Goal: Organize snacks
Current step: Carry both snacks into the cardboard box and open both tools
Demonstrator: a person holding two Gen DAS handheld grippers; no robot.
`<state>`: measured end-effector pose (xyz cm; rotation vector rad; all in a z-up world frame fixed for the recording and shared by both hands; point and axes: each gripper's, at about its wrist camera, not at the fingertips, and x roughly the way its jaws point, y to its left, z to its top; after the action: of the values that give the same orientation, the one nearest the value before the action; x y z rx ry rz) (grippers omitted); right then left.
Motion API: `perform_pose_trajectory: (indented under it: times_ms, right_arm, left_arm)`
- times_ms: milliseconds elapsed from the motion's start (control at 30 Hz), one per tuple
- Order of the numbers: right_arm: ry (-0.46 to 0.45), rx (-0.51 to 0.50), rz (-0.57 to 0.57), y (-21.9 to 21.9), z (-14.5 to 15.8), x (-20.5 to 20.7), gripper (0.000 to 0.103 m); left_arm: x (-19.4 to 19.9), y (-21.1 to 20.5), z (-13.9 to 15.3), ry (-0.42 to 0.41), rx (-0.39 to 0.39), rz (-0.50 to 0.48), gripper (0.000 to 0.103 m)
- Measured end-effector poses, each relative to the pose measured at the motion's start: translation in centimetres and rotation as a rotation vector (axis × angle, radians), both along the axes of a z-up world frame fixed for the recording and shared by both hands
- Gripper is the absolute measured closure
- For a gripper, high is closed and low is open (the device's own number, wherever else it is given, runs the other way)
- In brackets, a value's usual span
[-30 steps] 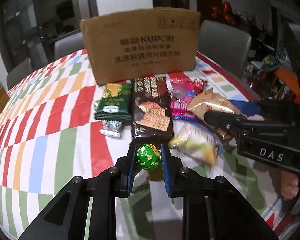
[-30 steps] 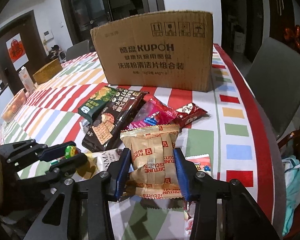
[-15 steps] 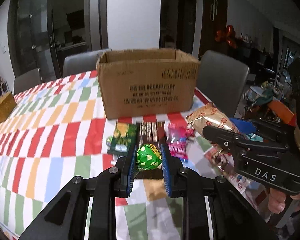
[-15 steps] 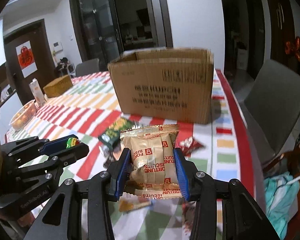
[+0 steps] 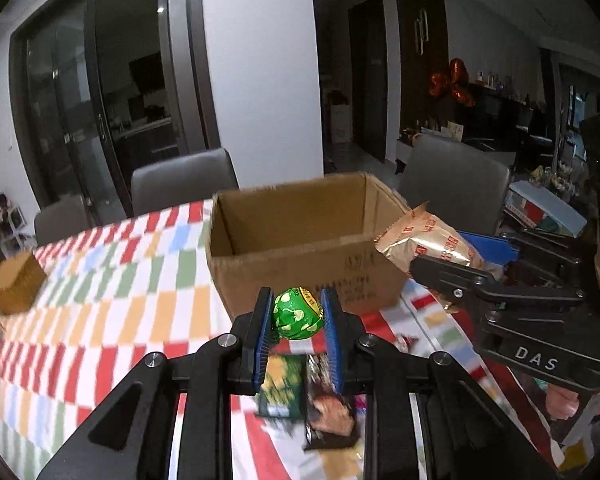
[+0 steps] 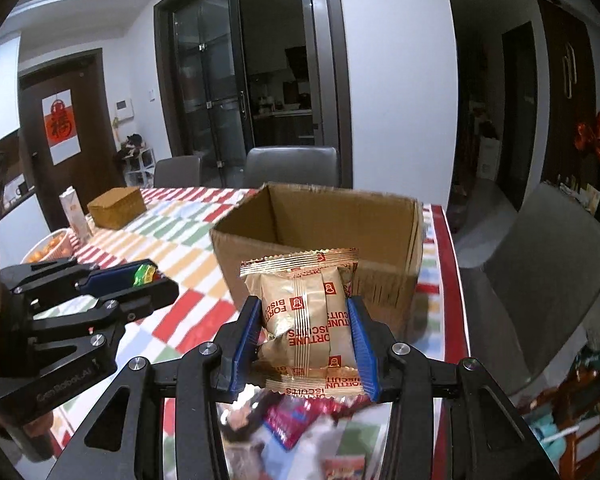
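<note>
Fingers of your left gripper (image 5: pixel 297 326) clench a green foil candy (image 5: pixel 298 313); your right gripper (image 6: pixel 306 334) grips a gold biscuit packet (image 6: pixel 306 308), both aloft short of the cardboard box (image 6: pixel 320 236). Carry step: next, clear its rim, then release inside.

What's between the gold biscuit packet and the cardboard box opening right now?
Nothing. In the right wrist view, the gold biscuit packet in the right tool hangs before the cardboard box, only air between.

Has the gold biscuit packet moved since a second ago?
Yes. The biscuit packet, clamped in the right hand-held gripper, has risen: the cardboard box now shows its open top.
</note>
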<state>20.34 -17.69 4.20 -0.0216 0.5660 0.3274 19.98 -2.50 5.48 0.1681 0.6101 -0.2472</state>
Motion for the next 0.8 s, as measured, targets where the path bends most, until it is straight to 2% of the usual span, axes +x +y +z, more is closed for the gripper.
perform_pose_trajectory:
  times_ms: [133, 400, 600, 767, 800]
  right_arm:
    - [-0.003, -0.004, -0.007, -0.3, 1.3, 2.6, 0.059]
    - [0.057, -0.003, -0.016, -0.7, 2.3, 9.0, 0.059]
    - [0.085, 0.015, -0.036, -0.9, 2.2, 11.9, 0.059]
    - [0.094, 0.004, -0.044, -1.1, 1.7, 13.6, 0.058]
    - [0.096, 0.001, -0.047, -1.2, 1.5, 13.8, 0.058]
  left_arm:
    - [3.0, -0.3, 1.2, 0.017, 0.009, -0.015, 0.078]
    - [9.8, -0.8, 2.9, 0.060, 0.000, -0.022, 0.078]
    - [14.3, -1.2, 2.1, 0.119, -0.013, -0.018, 0.078]
    - [16.5, -1.9, 0.9, 0.153, -0.001, -0.010, 0.078]
    - [16.9, -1.8, 0.7, 0.159, 0.000, -0.007, 0.073]
